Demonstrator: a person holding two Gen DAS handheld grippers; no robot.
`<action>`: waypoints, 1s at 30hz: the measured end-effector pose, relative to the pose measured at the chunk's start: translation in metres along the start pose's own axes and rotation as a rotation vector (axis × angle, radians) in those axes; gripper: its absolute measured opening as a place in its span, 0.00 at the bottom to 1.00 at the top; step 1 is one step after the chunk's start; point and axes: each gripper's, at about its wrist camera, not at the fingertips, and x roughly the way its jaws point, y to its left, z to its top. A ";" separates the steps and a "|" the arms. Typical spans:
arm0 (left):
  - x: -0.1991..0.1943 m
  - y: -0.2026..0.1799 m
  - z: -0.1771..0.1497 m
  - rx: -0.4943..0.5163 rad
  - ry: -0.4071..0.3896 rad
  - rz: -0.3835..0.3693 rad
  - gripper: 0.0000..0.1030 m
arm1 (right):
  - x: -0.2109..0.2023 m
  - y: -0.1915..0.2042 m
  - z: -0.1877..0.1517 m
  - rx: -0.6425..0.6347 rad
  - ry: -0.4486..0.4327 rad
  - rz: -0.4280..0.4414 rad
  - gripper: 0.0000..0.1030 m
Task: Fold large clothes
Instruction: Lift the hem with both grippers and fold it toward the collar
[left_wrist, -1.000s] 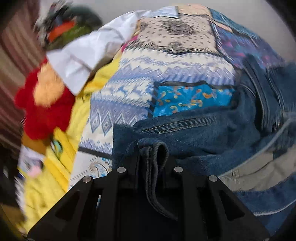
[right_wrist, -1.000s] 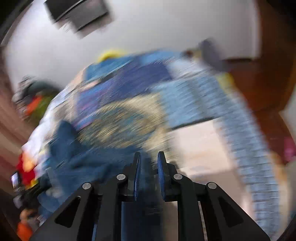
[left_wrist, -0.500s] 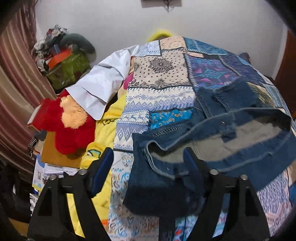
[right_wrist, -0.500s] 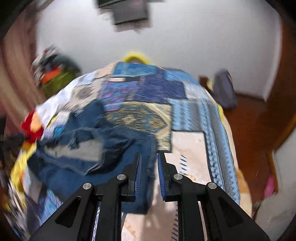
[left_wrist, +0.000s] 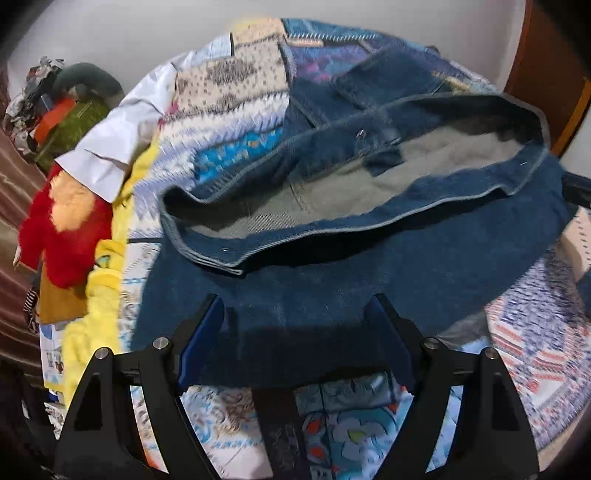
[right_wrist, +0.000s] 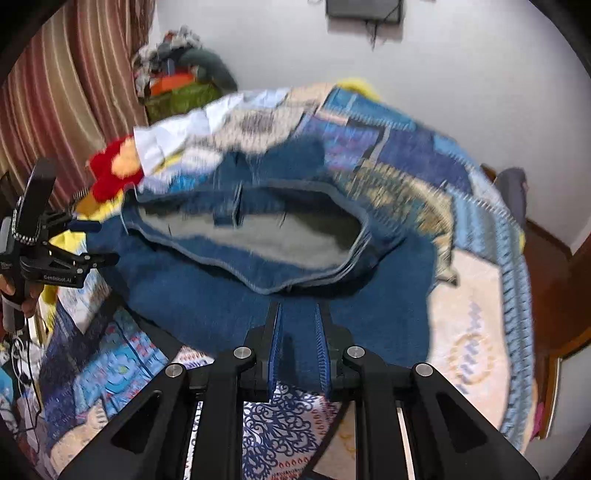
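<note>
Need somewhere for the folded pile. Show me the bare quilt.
Free: cream quilt patch right of the denim garment; floral strip nearside of it. Crowded: left edge, with white shirt, red plush, yellow cloth.

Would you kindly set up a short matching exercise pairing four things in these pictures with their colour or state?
Things:
1. jeans
2. left gripper
3. plush toy
4. shirt

Colour or state:
A. white, lying at the quilt's far left edge
B. blue denim, waistband gaping open
C. red with an orange patch
D. fingers spread wide, holding nothing

Pairs: 1-B, 2-D, 3-C, 4-A
</note>
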 end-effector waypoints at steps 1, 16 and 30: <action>0.008 -0.001 0.003 0.002 -0.003 0.025 0.78 | 0.010 0.000 0.000 -0.016 0.020 -0.011 0.13; 0.089 0.065 0.120 -0.183 -0.015 0.258 0.79 | 0.090 -0.079 0.081 0.113 -0.001 -0.125 0.13; -0.027 0.111 0.115 -0.244 -0.229 0.262 0.78 | 0.033 -0.131 0.092 0.434 -0.145 -0.092 0.13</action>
